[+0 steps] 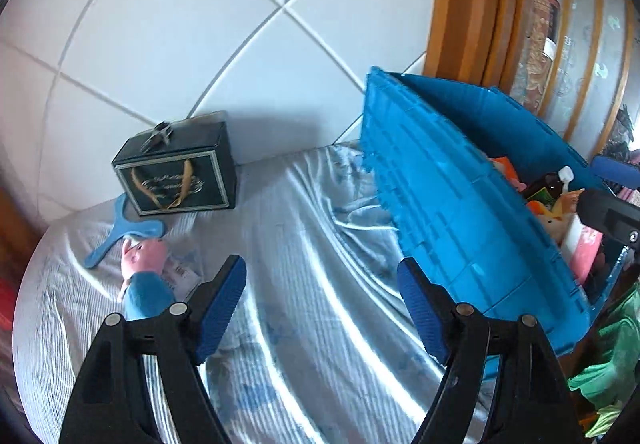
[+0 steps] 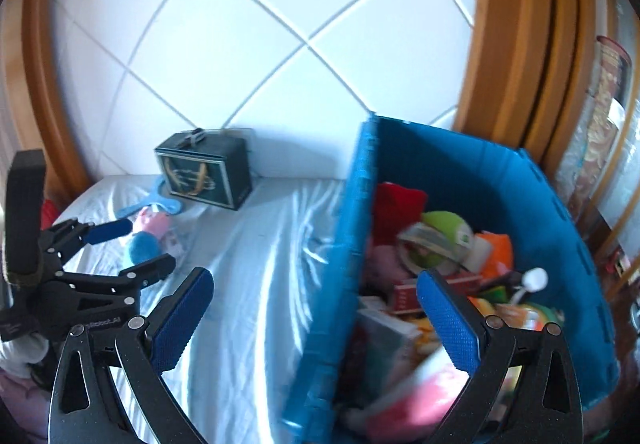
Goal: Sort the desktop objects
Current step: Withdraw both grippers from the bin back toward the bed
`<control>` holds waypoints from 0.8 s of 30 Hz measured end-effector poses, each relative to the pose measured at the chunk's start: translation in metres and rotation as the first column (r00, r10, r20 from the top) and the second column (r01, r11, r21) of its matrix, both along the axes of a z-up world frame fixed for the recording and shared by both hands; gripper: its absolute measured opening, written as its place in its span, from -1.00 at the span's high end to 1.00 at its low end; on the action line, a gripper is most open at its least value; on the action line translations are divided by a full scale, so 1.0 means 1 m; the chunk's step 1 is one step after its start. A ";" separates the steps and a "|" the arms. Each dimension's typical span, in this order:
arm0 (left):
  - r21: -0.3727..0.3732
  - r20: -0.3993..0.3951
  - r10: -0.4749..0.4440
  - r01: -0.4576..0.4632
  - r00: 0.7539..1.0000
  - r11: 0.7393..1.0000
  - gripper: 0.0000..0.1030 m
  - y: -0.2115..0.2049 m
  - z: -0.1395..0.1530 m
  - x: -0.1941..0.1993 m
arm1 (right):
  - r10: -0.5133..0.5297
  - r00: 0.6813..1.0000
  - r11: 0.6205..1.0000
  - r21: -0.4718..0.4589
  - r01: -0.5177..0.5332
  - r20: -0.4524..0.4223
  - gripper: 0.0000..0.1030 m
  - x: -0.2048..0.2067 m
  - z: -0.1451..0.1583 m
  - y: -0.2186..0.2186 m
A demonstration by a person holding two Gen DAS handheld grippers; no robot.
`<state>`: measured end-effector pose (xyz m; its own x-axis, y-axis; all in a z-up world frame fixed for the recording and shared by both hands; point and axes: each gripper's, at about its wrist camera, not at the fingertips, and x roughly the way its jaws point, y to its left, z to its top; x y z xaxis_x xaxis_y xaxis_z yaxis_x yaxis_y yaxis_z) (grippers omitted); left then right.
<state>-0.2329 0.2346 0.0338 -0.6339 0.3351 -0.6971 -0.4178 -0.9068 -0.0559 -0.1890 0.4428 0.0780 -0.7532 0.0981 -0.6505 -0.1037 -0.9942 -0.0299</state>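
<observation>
Plush pig (image 1: 146, 276) lies on the sheeted counter (image 1: 304, 244) at far left, touching a blue hand mirror (image 1: 120, 234); dark gift box (image 1: 176, 168) stands just behind both. Left hand-held gripper (image 1: 320, 304): jaws wide, nothing between them, over bare sheet. Right hand-held gripper (image 2: 316, 320): jaws wide, empty, straddling the near wall of the blue crate (image 1: 460, 212), which already holds many items. Judged step: between picks. Next move calls for reaching left to the pig and closing on its body.
</observation>
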 end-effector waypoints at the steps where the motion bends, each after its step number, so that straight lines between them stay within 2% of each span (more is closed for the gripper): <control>1: 0.000 0.011 0.023 -0.023 1.000 1.000 -0.50 -0.018 -0.006 -0.003 | 0.011 1.000 1.000 -0.006 -0.011 0.000 -1.00 -0.004 -0.003 -0.010; 8: -0.038 0.072 0.182 -0.179 0.981 0.983 -0.51 -0.127 -0.050 -0.018 | 0.083 0.996 0.994 -0.079 -0.079 0.044 -1.00 -0.043 -0.045 -0.083; 14: -0.078 0.142 0.299 -0.290 0.944 0.954 -0.51 -0.199 -0.092 -0.034 | 0.131 0.985 0.975 -0.197 -0.108 0.109 -1.00 -0.078 -0.096 -0.122; 19: -0.102 0.208 0.364 -0.350 0.908 0.931 -0.51 -0.230 -0.127 -0.049 | 0.165 0.966 0.968 -0.220 -0.120 0.198 -1.00 -0.110 -0.140 -0.146; 24: -0.095 0.271 0.391 -0.380 0.880 0.920 -0.51 -0.238 -0.158 -0.074 | 0.190 0.949 0.961 -0.244 -0.127 0.253 -1.00 -0.141 -0.171 -0.154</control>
